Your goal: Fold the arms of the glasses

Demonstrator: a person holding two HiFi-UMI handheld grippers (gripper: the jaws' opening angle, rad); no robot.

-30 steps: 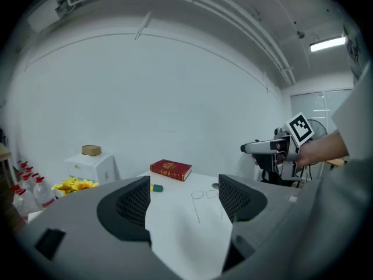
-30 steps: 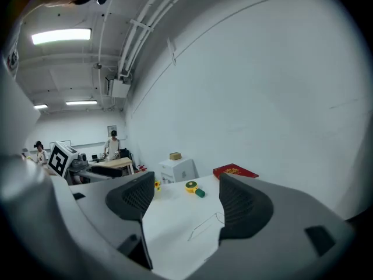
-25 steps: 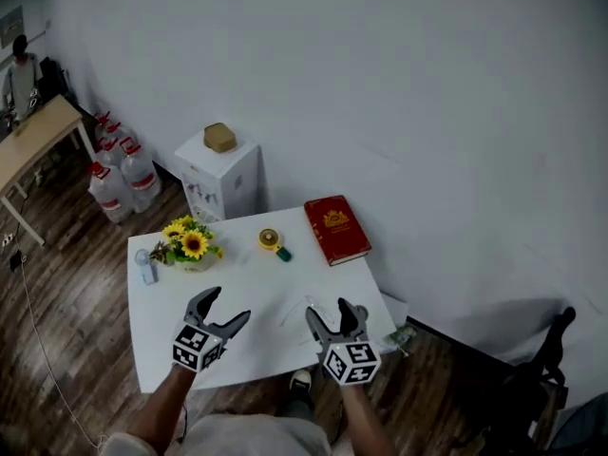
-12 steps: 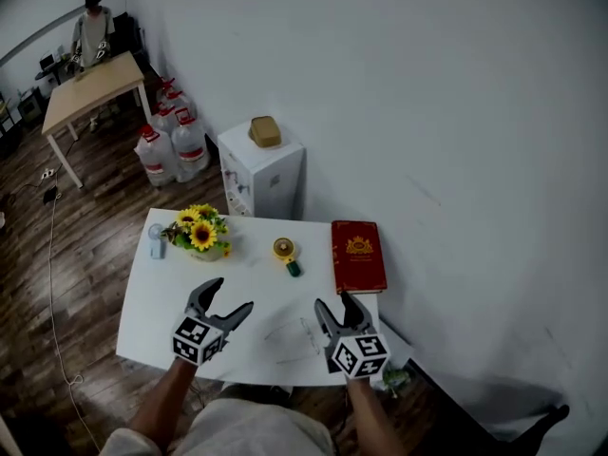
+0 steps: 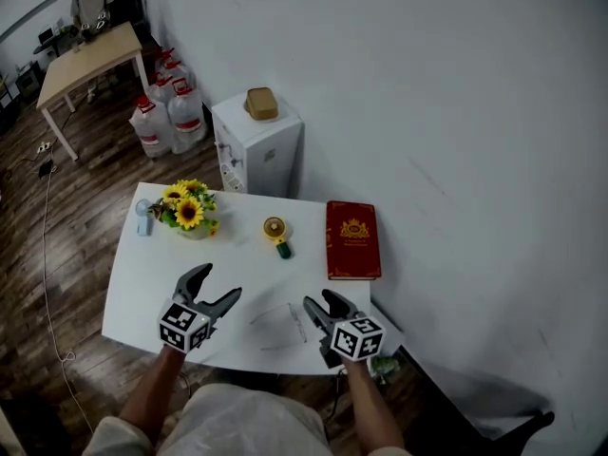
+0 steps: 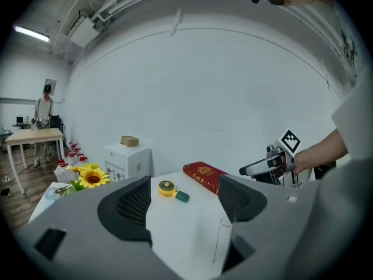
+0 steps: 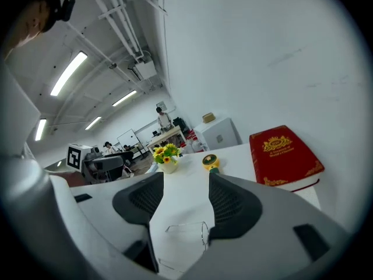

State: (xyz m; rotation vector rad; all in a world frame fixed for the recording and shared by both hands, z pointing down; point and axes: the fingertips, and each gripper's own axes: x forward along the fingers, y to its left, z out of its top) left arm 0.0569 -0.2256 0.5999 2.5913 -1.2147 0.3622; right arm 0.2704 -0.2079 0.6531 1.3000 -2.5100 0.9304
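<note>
Glasses [image 7: 186, 232] lie on a table [image 7: 180, 200] between the right gripper's [image 7: 185, 185] jaws, which are half open, just closing, not pressing them. The left gripper [image 6: 185, 185], wide open and empty, hovers beside them.

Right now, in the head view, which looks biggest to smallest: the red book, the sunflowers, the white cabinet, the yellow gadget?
1. white cabinet
2. red book
3. sunflowers
4. yellow gadget
The cabinet stands farther off, on the floor, yet looks largest.
</note>
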